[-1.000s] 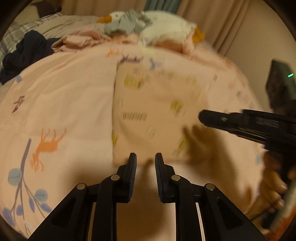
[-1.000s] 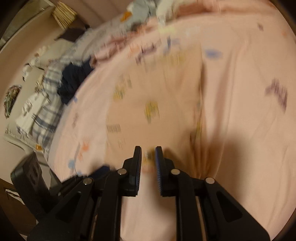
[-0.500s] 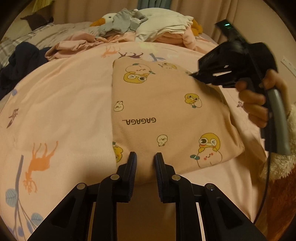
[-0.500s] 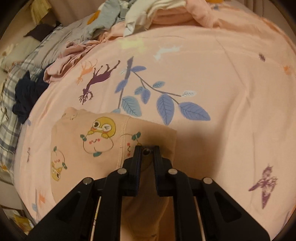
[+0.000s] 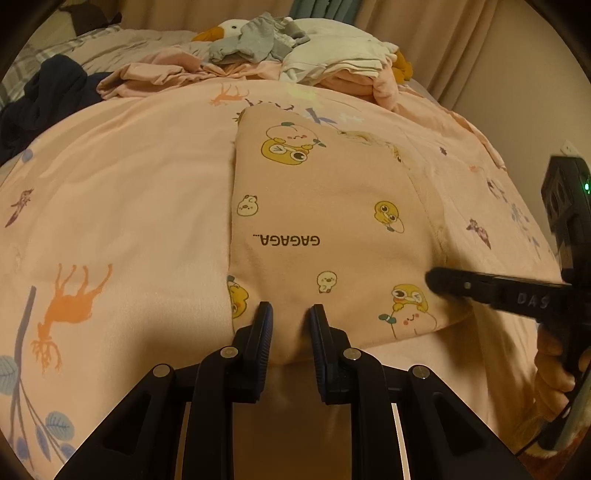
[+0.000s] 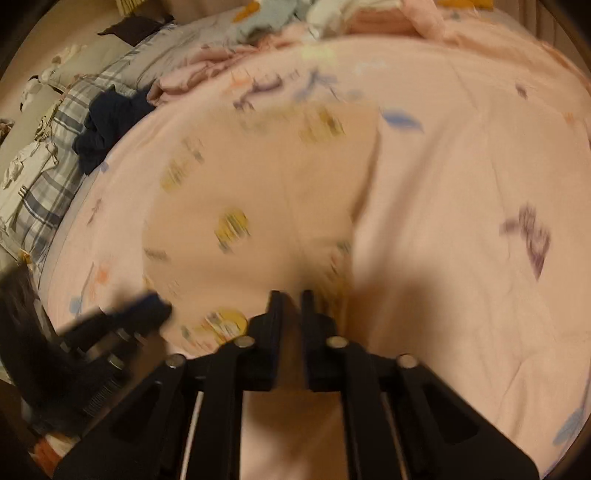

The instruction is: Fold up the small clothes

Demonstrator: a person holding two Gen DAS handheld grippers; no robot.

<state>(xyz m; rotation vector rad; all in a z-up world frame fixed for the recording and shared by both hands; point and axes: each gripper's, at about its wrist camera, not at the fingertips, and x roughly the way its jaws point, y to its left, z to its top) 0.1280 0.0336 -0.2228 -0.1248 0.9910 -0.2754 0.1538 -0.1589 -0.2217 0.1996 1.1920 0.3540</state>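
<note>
A peach garment (image 5: pixel 325 206) printed with yellow ducks and "GAGAGA..." lies flat on the pink animal-print bedsheet (image 5: pixel 129 184). My left gripper (image 5: pixel 290 314) sits at its near edge, jaws narrowly apart with the thick fabric edge pinched between them. In the left wrist view my right gripper (image 5: pixel 439 282) reaches in from the right, low over the garment's near right corner. The right wrist view is blurred. There my right gripper (image 6: pixel 293 295) is over the garment (image 6: pixel 258 192), its jaws closing to a thin slit. I cannot tell if cloth is caught in it.
A heap of clothes (image 5: pixel 332 55) with a plush duck (image 5: pixel 225 29) lies at the far end of the bed. A navy garment (image 5: pixel 48 96) sits far left on a plaid blanket (image 6: pixel 48 184). A hand (image 5: pixel 554 369) grips the right tool. A curtain hangs behind.
My right gripper has swung from the garment's far right corner down to its near right corner. The left gripper and the garment's near edge have stayed put.
</note>
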